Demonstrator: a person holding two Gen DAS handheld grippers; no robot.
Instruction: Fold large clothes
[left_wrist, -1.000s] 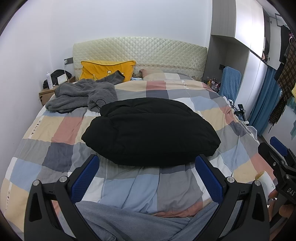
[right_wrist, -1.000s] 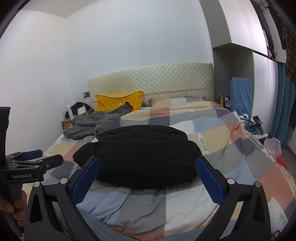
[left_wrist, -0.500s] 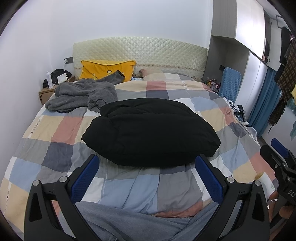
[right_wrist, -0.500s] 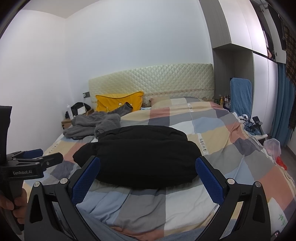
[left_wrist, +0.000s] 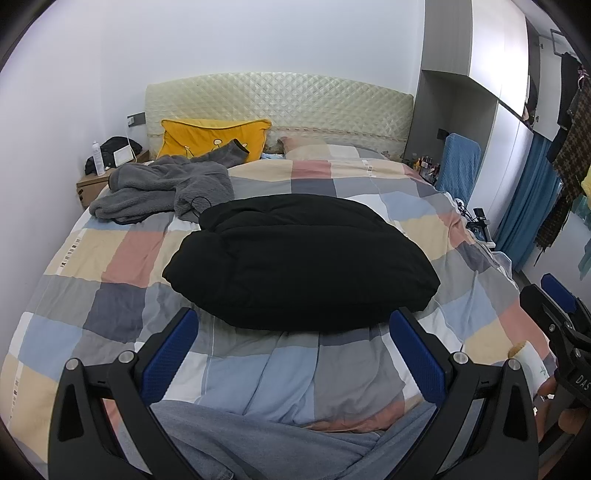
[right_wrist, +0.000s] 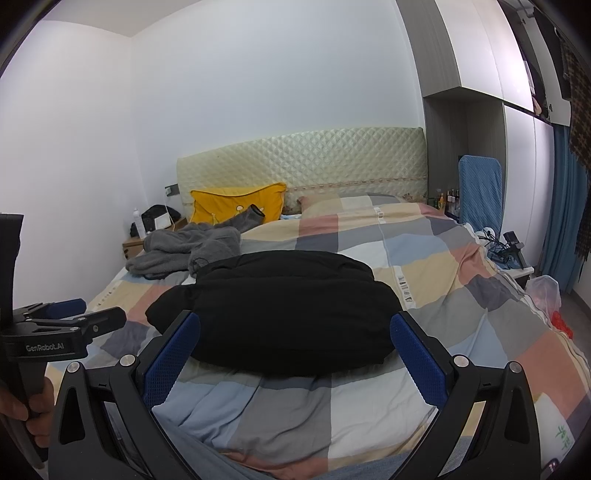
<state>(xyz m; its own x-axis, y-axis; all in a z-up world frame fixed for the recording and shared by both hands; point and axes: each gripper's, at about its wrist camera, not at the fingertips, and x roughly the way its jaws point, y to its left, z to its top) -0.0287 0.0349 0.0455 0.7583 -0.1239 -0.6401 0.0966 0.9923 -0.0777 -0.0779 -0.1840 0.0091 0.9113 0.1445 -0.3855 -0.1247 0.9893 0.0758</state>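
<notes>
Across the checked bed (left_wrist: 122, 258) lies a black jacket (left_wrist: 303, 262), seemingly folded; my left tongs (left_wrist: 291, 354) and right tongs (right_wrist: 295, 354) hover open, so next I reach for the grey robe (left_wrist: 162, 188).

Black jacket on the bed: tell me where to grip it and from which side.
Take the black jacket by its near rounded edge, coming in low from the foot of the bed. That edge faces both open tongs, left and right, and bulges up off the cover, so fingers could likely pinch the two near corners. The far edge lies close to the grey fleece.
</notes>
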